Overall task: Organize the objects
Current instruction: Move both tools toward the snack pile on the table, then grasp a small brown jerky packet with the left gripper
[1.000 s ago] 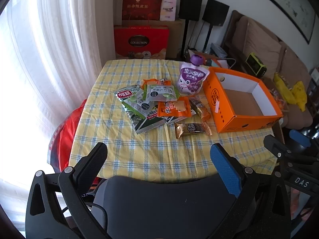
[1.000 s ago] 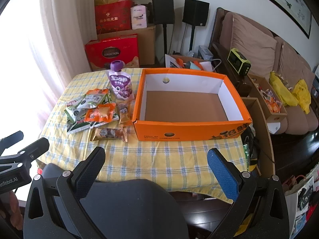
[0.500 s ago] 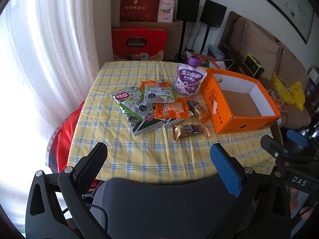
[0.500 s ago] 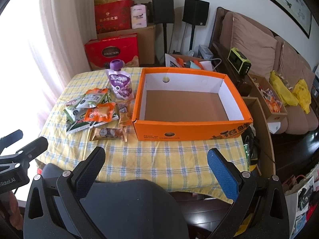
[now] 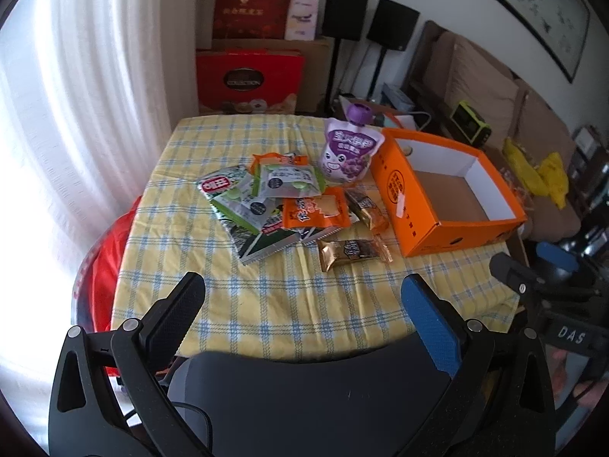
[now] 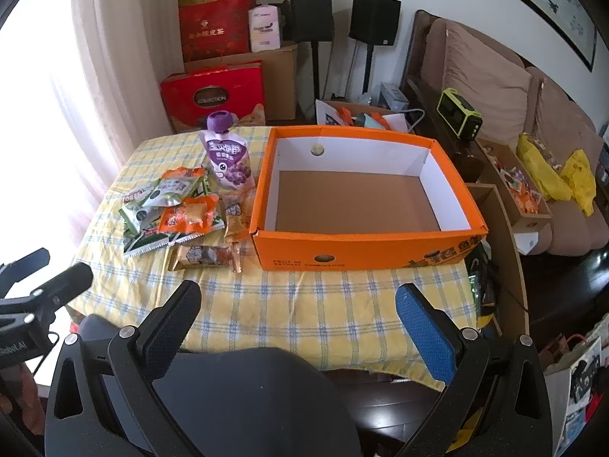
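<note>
Both the left gripper (image 5: 302,299) and right gripper (image 6: 297,304) hang wide apart, holding nothing. Snack packets (image 5: 289,205) pile left of the orange box (image 6: 365,245), overlapping and partly hiding each other.

The tablecloth (image 6: 304,304) is woven cloth, matt, slightly creased. The box (image 6: 361,255) is cardboard: orange outside with a slight sheen, white inner walls, bare brown floor. The snack packets (image 5: 293,190) are glossy plastic film (the gold bar wrapper (image 5: 352,252) looks like shiny foil). The purple pouch (image 5: 348,152) is smooth plastic with a matt cap. The fingers (image 6: 428,333) of both grippers carry rough, dimpled pads on matt black plastic frames with small metal screws. The curtain (image 5: 95,95) is thin, sheer cloth.
</note>
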### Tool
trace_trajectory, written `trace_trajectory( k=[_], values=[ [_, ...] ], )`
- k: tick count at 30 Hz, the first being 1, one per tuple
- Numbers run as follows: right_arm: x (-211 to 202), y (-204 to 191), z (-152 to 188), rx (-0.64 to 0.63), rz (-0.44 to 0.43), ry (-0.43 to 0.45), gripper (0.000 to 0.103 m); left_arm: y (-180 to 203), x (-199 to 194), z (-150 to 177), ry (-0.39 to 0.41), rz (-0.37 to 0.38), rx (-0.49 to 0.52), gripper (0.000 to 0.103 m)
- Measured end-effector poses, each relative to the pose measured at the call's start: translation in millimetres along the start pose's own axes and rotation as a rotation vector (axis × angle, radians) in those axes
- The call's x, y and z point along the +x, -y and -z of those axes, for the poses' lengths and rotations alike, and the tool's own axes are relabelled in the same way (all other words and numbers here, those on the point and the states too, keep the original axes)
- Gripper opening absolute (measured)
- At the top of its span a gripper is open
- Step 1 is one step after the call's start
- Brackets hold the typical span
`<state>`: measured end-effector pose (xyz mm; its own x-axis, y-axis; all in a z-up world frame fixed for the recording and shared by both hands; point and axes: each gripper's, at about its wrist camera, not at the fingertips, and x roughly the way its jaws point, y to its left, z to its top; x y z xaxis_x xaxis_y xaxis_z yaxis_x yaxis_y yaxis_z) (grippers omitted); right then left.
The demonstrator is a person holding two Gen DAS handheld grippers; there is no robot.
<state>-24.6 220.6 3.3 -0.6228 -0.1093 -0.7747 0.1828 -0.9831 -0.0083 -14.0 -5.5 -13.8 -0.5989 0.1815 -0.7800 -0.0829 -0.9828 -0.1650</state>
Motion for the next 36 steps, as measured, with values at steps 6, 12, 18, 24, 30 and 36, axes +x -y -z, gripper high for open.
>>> trace_trajectory(
  k=[6, 12, 18, 24, 30, 36],
  values=[
    [2, 3, -7, -0.008, -0.044, 0.006, 0.103, 3, 21, -3, -0.031, 0.082, 0.085, 0.103],
    [5, 12, -16, -0.002, -0.085, 0.008, 0.103, 11, 37, -9, -0.034, 0.118, 0.184, 0.103],
    [9, 19, -31, 0.011, -0.141, -0.007, 0.103, 19, 55, -10, -0.060, 0.147, 0.236, 0.101],
    [12, 21, -35, 0.020, -0.175, -0.015, 0.101, 26, 68, -9, -0.063, 0.172, 0.284, 0.096],
    [20, 18, -35, 0.021, -0.208, -0.035, 0.098, 34, 85, -13, -0.094, 0.205, 0.349, 0.092],
    [26, 22, -37, 0.031, -0.219, -0.044, 0.088, 44, 102, -17, -0.132, 0.241, 0.436, 0.091]
  ],
)
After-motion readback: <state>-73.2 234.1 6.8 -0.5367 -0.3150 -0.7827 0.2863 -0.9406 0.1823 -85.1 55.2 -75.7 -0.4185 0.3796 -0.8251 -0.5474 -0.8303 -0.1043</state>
